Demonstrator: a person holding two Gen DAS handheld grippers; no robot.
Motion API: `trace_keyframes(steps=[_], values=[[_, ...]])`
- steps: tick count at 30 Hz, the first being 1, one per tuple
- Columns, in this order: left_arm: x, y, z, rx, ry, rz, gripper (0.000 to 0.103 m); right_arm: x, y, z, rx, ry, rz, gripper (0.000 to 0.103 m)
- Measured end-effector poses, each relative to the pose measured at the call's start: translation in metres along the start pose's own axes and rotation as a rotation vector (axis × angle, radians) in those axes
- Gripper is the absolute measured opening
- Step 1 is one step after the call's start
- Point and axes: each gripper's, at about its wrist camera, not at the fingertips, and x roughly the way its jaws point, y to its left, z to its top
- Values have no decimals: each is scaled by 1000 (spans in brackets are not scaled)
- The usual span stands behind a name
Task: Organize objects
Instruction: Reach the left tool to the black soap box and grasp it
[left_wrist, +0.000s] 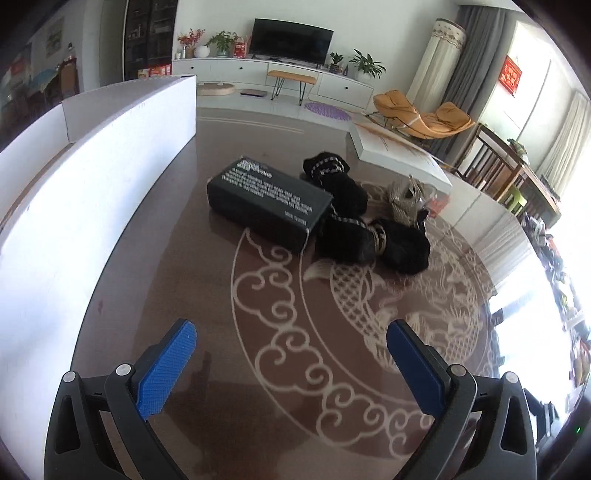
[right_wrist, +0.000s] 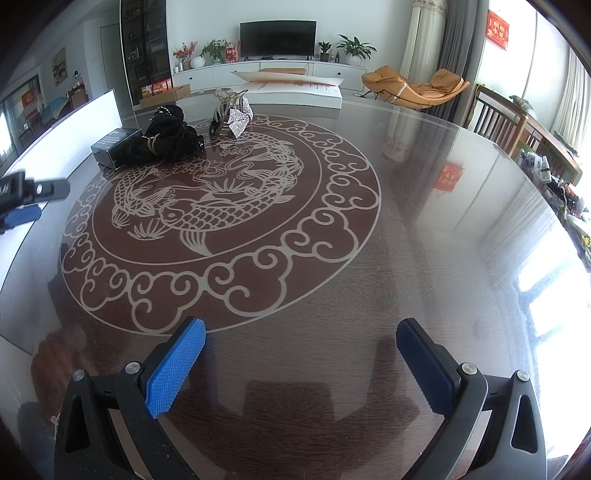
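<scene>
A black box with white print lies on the round brown table. Touching its right side is a heap of black yarn bundles tied with cord. Behind them stands a twine-wrapped holder with crinkled silver paper. My left gripper is open and empty, a short way in front of the box. My right gripper is open and empty too, over the near table edge, far from the objects. In the right wrist view the left gripper's tip shows at the left border.
A large white open box stands along the table's left side. A flat white box lies at the far edge. Wooden chairs stand at the right. The table centre carries a fish pattern.
</scene>
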Motion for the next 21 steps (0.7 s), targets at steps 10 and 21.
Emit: trace_keyframes(steps=[10,21], values=[[91,11,98,-219,49,235,103,0,0,0,-2,1,6,103],[51,13,31,-17,-26,78,60,0,2,0,-4,0,6,103]])
